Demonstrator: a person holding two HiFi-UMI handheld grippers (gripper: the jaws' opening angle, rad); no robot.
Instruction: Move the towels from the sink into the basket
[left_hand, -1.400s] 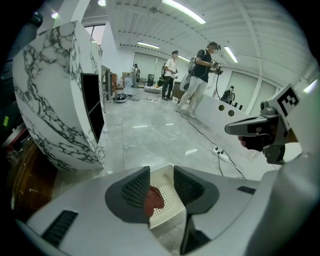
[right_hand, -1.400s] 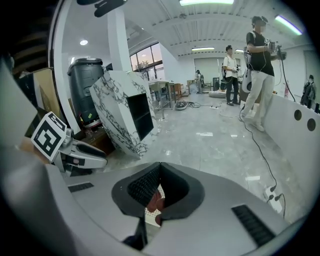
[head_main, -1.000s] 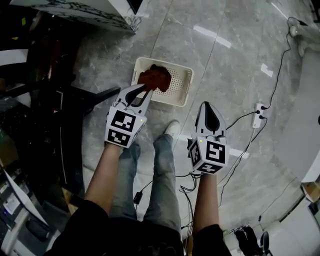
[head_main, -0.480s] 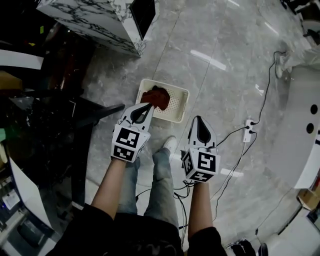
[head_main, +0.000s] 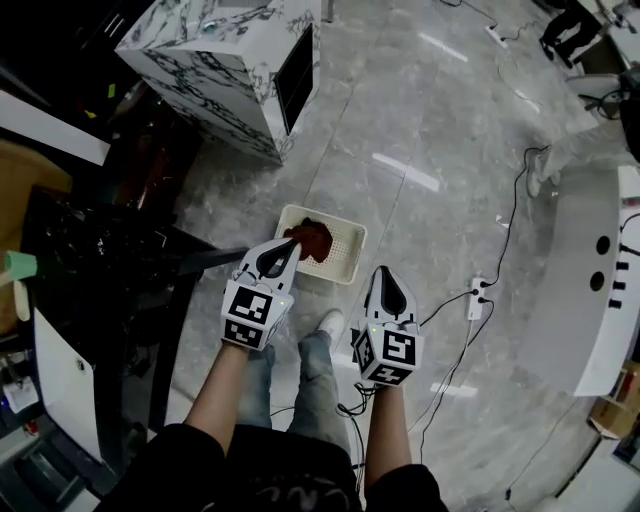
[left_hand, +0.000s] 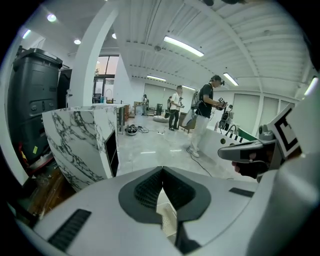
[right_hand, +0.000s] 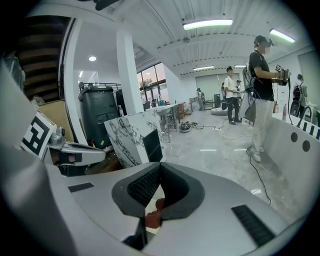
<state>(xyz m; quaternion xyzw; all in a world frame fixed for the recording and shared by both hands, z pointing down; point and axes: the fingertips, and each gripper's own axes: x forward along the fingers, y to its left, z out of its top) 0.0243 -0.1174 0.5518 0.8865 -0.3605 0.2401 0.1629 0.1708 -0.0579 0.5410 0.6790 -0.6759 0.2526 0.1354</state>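
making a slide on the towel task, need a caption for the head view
Left gripper and right gripper, jaws shut and empty, above a white basket holding a dark red towel.

I read towel (head_main: 312, 240): rust-brown | basket (head_main: 346, 246): cream, dotted with perforations | floor (head_main: 420, 110): grey, marbled | block (head_main: 215, 50): white with black veins | left gripper (head_main: 288, 245) and right gripper (head_main: 383, 272): white shells, black pads, black-and-white square markers | person's jeans (head_main: 322, 385): faded blue | cup (head_main: 18, 265): pale green | power strip (head_main: 477, 297): white
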